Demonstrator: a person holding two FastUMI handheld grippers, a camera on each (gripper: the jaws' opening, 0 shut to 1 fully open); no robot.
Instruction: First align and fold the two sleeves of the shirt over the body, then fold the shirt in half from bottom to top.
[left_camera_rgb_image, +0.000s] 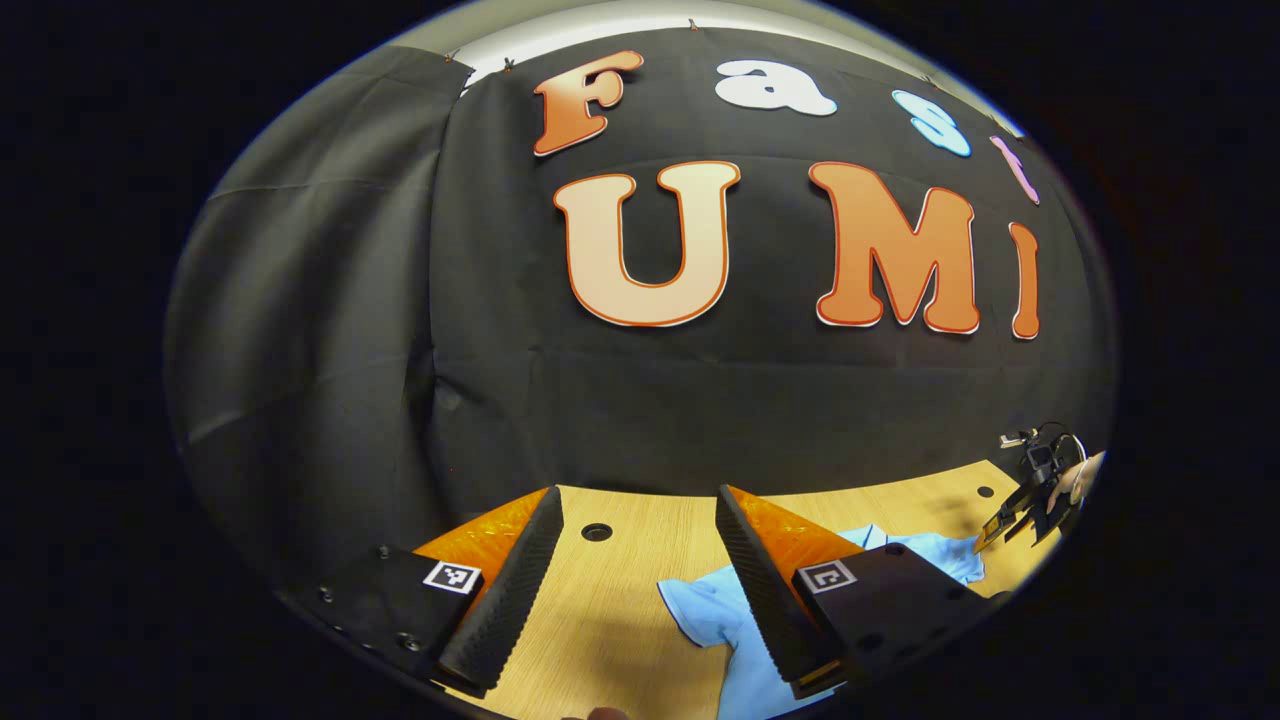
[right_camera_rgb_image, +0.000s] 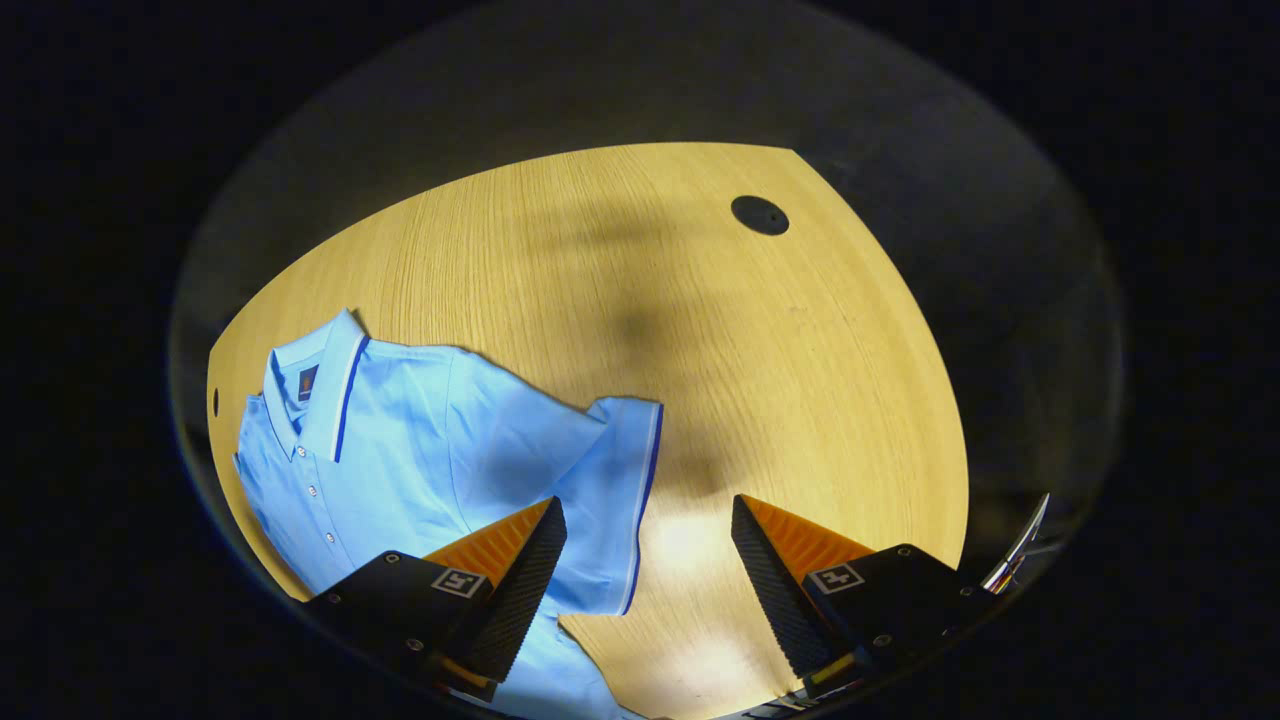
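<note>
On the table (right_camera_rgb_image: 760, 330) near its left edge we log a blue polo shirt (right_camera_rgb_image: 420, 450) lying flat, hem cut off, right gripper (right_camera_rgb_image: 648, 520) spread wide over the sleeve (right_camera_rgb_image: 615, 500), left gripper (left_camera_rgb_image: 638, 510) also wide, empty.

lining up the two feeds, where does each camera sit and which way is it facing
Left gripper view: rides the left gripper, aimed level across the wooden table at the booth wall; its open fingers frame a blue polo shirt; the right gripper and a hand sit far right.
Right gripper view: rides the right gripper, tilted down at the table; open fingers straddle the shirt's sleeve.
Shared: shirt, table.
</note>
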